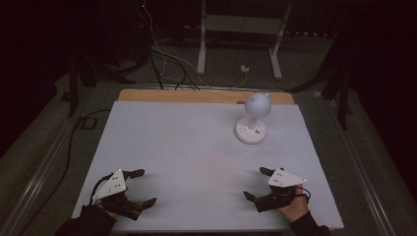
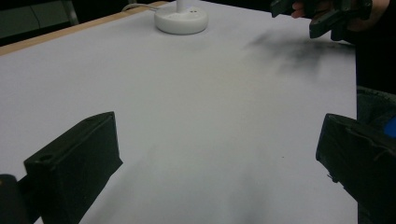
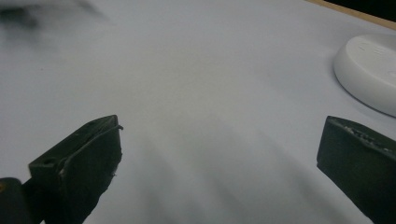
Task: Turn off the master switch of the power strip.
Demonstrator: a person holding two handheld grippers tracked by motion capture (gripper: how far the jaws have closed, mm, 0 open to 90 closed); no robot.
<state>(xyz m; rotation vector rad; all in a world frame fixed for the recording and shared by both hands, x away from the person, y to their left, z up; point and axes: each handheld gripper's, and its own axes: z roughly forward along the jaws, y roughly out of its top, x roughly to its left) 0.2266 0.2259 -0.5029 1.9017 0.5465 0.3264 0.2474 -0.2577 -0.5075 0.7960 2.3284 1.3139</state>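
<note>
Overhead, setting: a dim room with a white table top (image 1: 196, 147) lying on a wooden board whose bare edge (image 1: 196, 95) shows along the far side.
Lamp: a small white desk lamp (image 1: 253, 118) stands upright at the far right of the table, a round head on a short stem over a disc-shaped base.
Lamp base, seen close: in the left gripper view the base (image 2: 181, 19) sits at the far edge of the white surface; in the right gripper view part of it (image 3: 369, 70) lies to the far right, just beyond the right-hand jaw.
Left gripper: the left gripper (image 1: 140, 187) rests at the near left corner, held by a hand in a dark sleeve, a grey three-cornered plate on top.
Left gripper fingers: spread wide, nothing between them (in its own view (image 2: 219, 163) bare table shows between the two black jaws).
Right gripper: the right gripper (image 1: 256, 183) rests at the near right, also held by a hand, pointing toward the middle of the table.
Right gripper fingers: spread wide, holding nothing; its own view (image 3: 219, 163) shows bare white surface between the jaws.
Spacing: both grippers sit well apart from each other, and the lamp is nearer the right one, touched by neither.
Background: cables (image 1: 167, 64) trail over the floor beyond the table, beside a white metal frame (image 1: 241, 39).
</note>
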